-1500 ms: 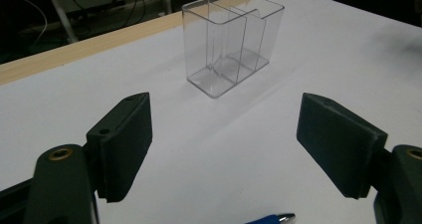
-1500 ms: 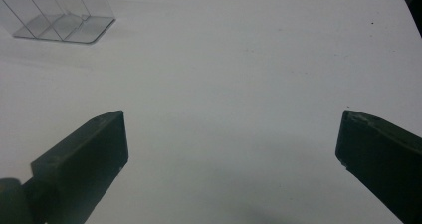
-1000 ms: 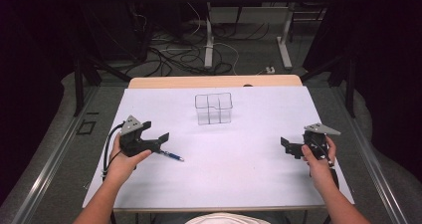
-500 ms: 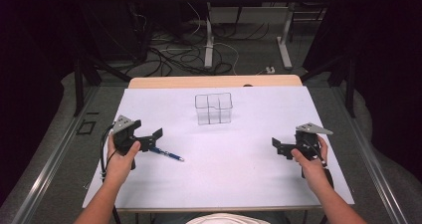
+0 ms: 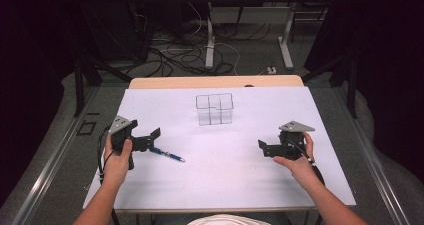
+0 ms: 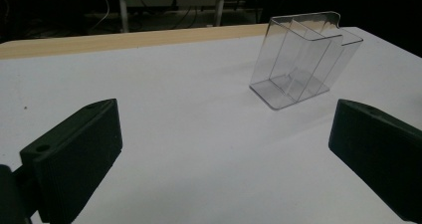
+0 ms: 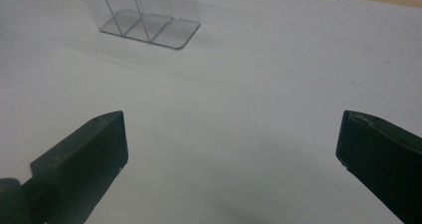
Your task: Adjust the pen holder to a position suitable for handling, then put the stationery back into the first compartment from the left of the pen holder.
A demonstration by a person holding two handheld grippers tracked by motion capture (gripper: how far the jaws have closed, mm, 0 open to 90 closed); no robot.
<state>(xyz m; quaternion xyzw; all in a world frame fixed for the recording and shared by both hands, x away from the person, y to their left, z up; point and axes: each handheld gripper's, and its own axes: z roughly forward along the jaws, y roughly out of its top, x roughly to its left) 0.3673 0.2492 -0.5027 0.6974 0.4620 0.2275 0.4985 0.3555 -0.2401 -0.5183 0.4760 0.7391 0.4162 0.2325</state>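
Observation:
A blue pen (image 5: 168,155) lies on the white table (image 5: 225,190), just right of my left gripper (image 5: 151,140). That gripper is open; its jaws have just been opening and nothing is between them. A clear plastic holder with several compartments (image 5: 215,109) stands upright at the table's middle back. From the left gripper view the holder (image 6: 303,59) lies ahead to the right of the wide-apart jaws of the left gripper (image 6: 224,149). My right gripper (image 5: 263,149) hovers open and empty at the right side. In the right gripper view, the holder's base (image 7: 149,27) sits beyond the right gripper (image 7: 231,149).
A wooden strip (image 5: 215,81) runs along the table's far edge. Beyond it are table legs and cables on the floor (image 5: 200,50). The person's forearms come in from the bottom corners.
My left gripper has drawn back to the left, away from the pen, which stays in place. The right gripper has moved left, toward the table's middle.

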